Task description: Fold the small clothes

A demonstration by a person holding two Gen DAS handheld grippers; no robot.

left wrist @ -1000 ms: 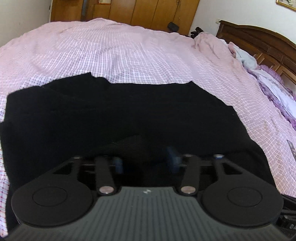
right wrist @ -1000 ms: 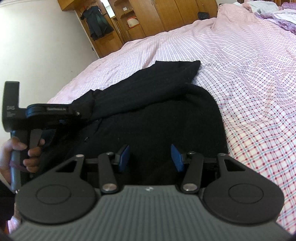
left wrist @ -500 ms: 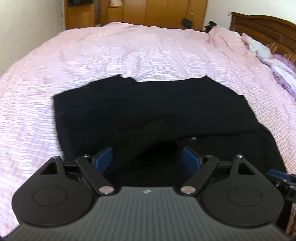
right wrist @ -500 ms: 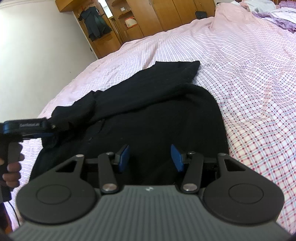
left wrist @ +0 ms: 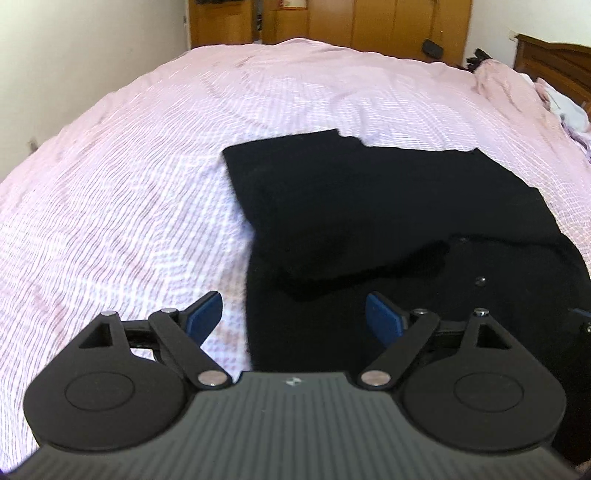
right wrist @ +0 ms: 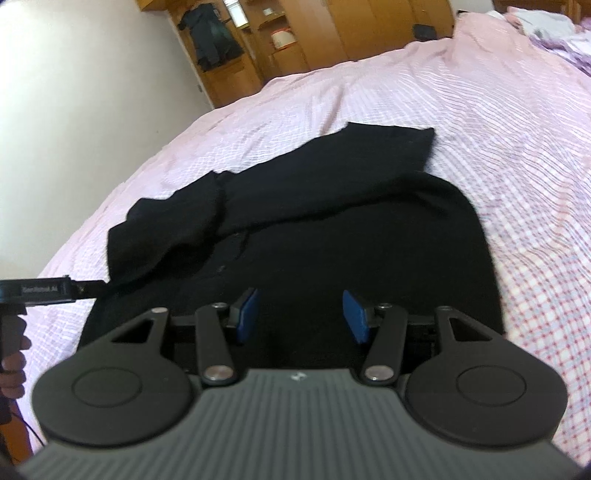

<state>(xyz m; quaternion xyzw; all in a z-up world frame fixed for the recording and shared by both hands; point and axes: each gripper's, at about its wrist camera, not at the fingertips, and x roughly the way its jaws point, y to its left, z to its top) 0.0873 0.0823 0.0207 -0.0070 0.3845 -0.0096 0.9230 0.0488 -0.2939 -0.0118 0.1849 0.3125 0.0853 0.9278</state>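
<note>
Just ahead of the left gripper (left wrist: 293,319), blue pads spread wide and holding nothing, lies the near left edge of the black garment (left wrist: 369,221), running up between the two fingers with one pad over the pink checked bedspread (left wrist: 129,184) and the other over dark cloth. Seen from the right wrist, the same left gripper (right wrist: 88,288) pokes in level from the left side, tip just beside the garment's (right wrist: 314,229) left flap, whether touching cannot be told, gripped from below by the left hand (right wrist: 13,363) with fingers curled round the handle. Right gripper (right wrist: 301,315) likewise parted and empty, hovering low over the garment's near edge, both pads above black fabric. Spread flat on the near part of the bed, closer to its near edge than to the far one, with the long axis running roughly left to right across the bedspread (right wrist: 480,110). Upper layer folded over the body, far hem straight with a small notch, a couple of buttons showing toward the right in the left view. Beyond the bed's far edge, a wooden wardrobe (left wrist: 369,22); at the right corner, a dark headboard (left wrist: 554,62) and some pale laundry (right wrist: 546,18).
</note>
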